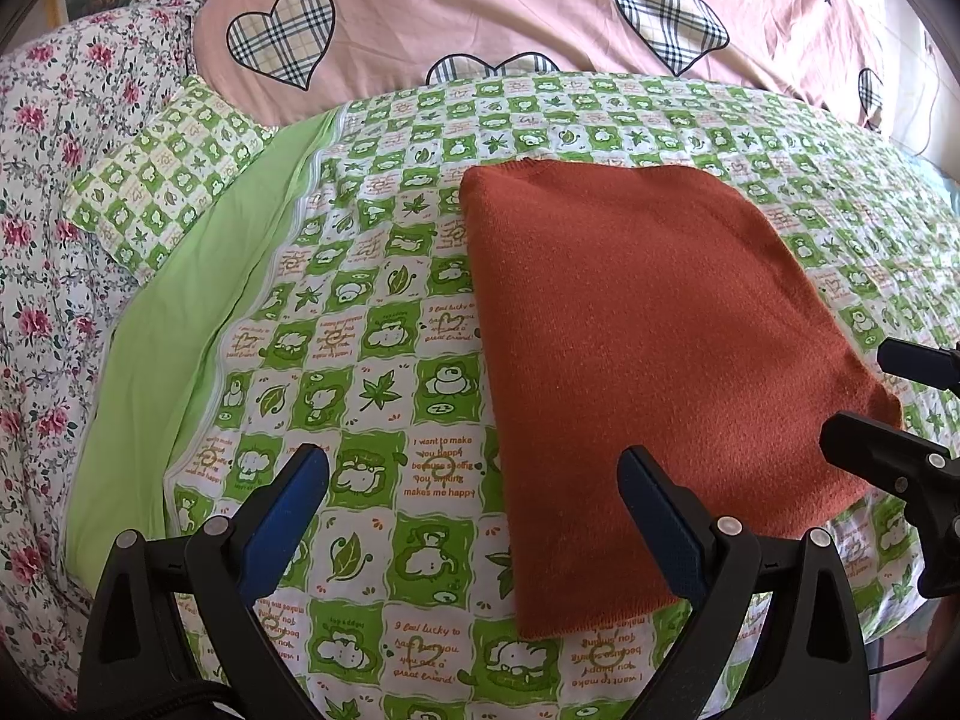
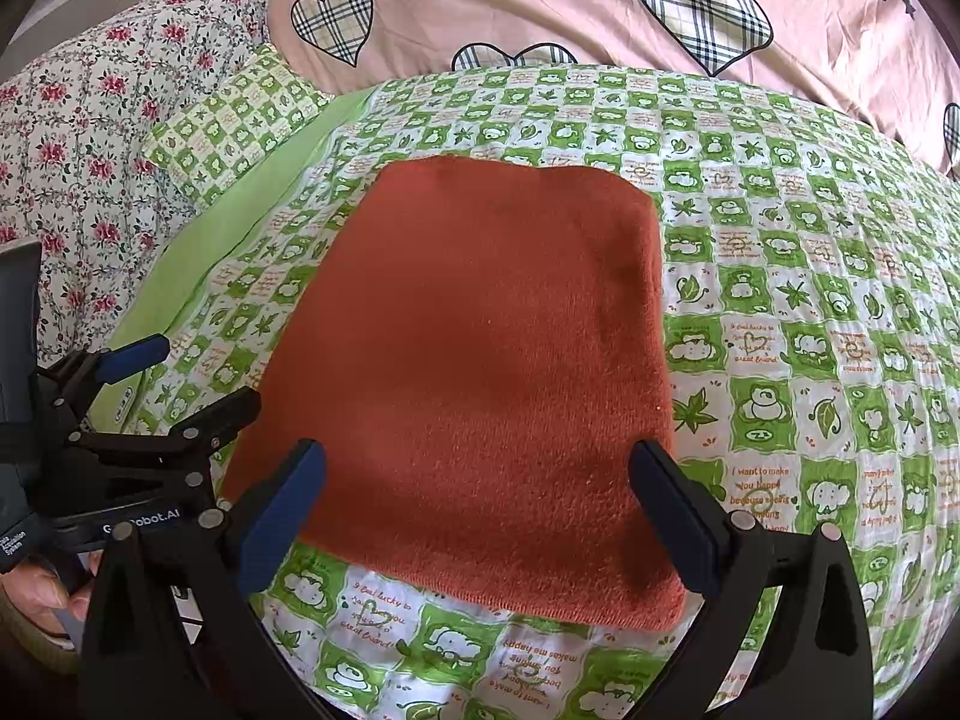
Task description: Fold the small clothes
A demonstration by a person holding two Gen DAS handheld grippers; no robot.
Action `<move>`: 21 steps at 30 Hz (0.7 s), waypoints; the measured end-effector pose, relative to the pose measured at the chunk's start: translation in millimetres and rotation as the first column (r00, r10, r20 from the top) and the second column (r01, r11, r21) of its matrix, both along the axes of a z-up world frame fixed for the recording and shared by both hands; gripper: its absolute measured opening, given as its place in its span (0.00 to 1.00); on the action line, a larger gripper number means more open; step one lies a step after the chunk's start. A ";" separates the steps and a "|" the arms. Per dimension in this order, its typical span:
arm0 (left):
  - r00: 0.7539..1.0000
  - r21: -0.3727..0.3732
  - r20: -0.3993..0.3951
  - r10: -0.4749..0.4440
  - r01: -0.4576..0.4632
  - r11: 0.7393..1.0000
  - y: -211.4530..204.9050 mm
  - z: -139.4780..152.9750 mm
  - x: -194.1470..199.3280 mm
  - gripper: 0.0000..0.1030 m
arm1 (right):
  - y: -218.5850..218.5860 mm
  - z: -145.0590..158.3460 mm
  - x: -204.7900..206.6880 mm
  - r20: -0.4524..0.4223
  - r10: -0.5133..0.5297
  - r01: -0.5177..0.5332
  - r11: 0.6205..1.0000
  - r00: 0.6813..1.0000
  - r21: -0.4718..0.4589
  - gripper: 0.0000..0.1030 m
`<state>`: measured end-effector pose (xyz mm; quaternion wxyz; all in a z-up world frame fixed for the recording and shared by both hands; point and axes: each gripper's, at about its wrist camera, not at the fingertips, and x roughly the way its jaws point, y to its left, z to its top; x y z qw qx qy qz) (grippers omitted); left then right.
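Rust-orange knit garment [image 2: 480, 372] is lying flat as a folded rectangle on the bed's green-check quilt [image 2: 810, 300]. It's looking soft, light, fuzzy, prob. limp when lifted, so near corners are seeming best to pinch. Left hand-held gripper [image 1: 474, 516] & right hand-held gripper [image 2: 477, 510] are both gaping wide, holding nothing.

Rust-orange knit garment [image 2: 480, 372] — folded into a flat rectangle — lies on the bed.

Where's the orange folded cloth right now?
The orange folded cloth lies flat on the green checked quilt, centred ahead of the open right tongs, below the pink heart-print bedding.
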<state>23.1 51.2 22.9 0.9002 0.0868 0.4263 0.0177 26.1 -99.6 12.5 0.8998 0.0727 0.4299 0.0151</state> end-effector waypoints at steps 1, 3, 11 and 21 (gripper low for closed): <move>1.000 0.000 0.001 0.000 0.000 1.000 0.3 -0.1 0.7 0.94 | 0.0 0.2 0.2 0.000 0.000 0.000 1.000 1.000 0.000 0.98; 1.000 -0.002 -0.001 -0.003 0.003 1.000 0.3 -0.3 3.7 0.94 | -0.3 1.7 1.8 0.002 0.000 0.000 1.000 1.000 -0.001 0.98; 1.000 -0.009 0.017 -0.013 0.013 1.000 0.3 6.7 17.2 0.94 | -12.5 10.6 11.6 0.029 -0.018 0.018 1.000 0.999 -0.014 0.98; 1.000 -0.018 -0.006 -0.012 0.012 1.000 -1.2 4.8 31.2 0.94 | -23.6 4.0 20.3 0.017 -0.021 0.021 1.000 1.000 0.000 0.98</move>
